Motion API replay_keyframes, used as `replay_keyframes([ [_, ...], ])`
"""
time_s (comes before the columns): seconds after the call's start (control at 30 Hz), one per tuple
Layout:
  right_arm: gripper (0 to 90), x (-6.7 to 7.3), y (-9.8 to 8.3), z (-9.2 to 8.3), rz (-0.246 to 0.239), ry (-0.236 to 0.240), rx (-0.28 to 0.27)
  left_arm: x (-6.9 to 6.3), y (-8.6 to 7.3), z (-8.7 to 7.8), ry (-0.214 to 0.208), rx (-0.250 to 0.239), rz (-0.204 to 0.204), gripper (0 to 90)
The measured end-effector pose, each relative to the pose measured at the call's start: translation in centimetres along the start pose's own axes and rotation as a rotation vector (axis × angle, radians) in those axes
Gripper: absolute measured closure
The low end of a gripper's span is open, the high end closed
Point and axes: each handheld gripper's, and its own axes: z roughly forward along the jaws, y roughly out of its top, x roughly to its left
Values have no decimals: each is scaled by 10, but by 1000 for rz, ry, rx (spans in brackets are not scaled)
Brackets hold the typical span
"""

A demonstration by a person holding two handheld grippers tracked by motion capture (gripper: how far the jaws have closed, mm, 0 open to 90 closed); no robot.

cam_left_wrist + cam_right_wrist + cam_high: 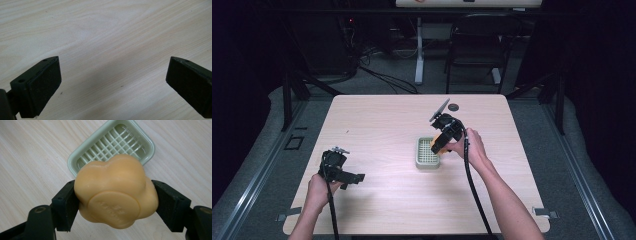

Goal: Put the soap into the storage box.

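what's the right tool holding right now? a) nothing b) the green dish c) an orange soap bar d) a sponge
c: in the right gripper view the right tool has both jaws pressed against the sides of the orange soap bar, held above the pale green soap dish, whose grid is bare.

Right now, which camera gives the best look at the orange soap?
The right gripper view: the soap sits close up between the right gripper pads, above the green dish. The high view shows a small orange patch; the left gripper view shows table.
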Motion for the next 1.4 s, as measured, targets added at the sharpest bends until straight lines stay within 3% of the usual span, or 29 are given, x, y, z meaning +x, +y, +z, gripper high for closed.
replay_keyframes([
  [0.97, 260, 0, 28, 38, 8, 7, 54, 0, 0, 0, -6, 2, 0, 0],
  [1.33, 259, 4, 34, 52, 6, -11, 70, 0, 0, 0, -7, 3, 0, 0],
  [1.4, 260, 3, 35, 52, -9, -12, 94, 0, 0, 0, -8, 3, 0, 0],
])
